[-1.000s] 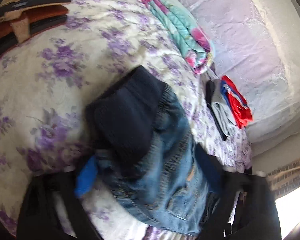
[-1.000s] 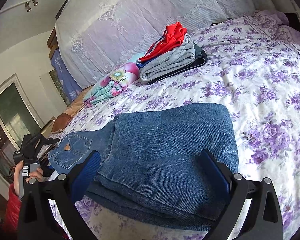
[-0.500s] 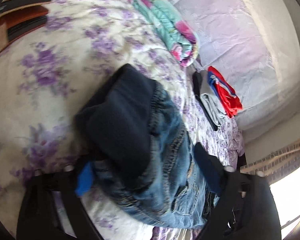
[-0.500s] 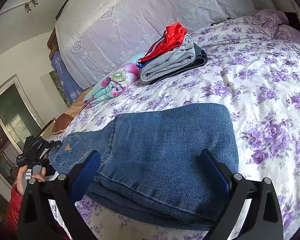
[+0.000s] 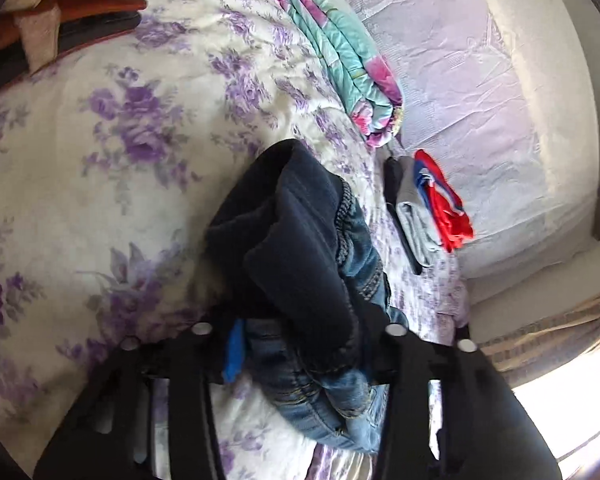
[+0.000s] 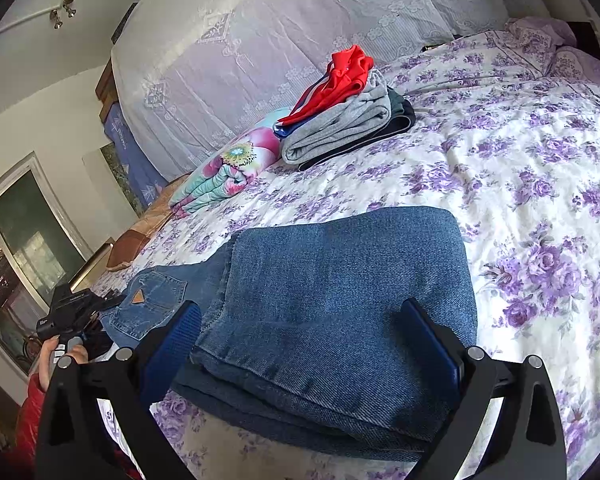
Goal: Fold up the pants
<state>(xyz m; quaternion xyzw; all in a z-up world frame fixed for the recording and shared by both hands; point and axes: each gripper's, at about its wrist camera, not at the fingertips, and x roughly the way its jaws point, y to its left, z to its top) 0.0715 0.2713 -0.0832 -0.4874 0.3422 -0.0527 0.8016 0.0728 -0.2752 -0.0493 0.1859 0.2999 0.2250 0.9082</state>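
Observation:
Blue jeans [image 6: 332,300] lie on the floral bedspread [image 6: 520,168], their legs folded into a thick stack. My right gripper [image 6: 300,336] is open, its fingers astride the near edge of that stack, not pinching it. My left gripper [image 5: 300,356] is shut on the jeans' waist end [image 5: 300,264], which bunches up with its dark lining showing and lifts off the bed. The left gripper also shows in the right wrist view [image 6: 76,308], at the waist end by the back pocket [image 6: 152,300].
A pile of folded clothes, grey with red on top [image 6: 348,112], and a rolled floral quilt [image 6: 228,172] lie at the far side by the lace-covered headboard [image 6: 300,40]. A brown cushion [image 6: 128,248] lies at the bed's left end. A window [image 6: 16,264] is at left.
My left gripper has closed in on the waist end and raised it, so the cloth bunches higher between the fingers. The right gripper and the folded legs have stayed still.

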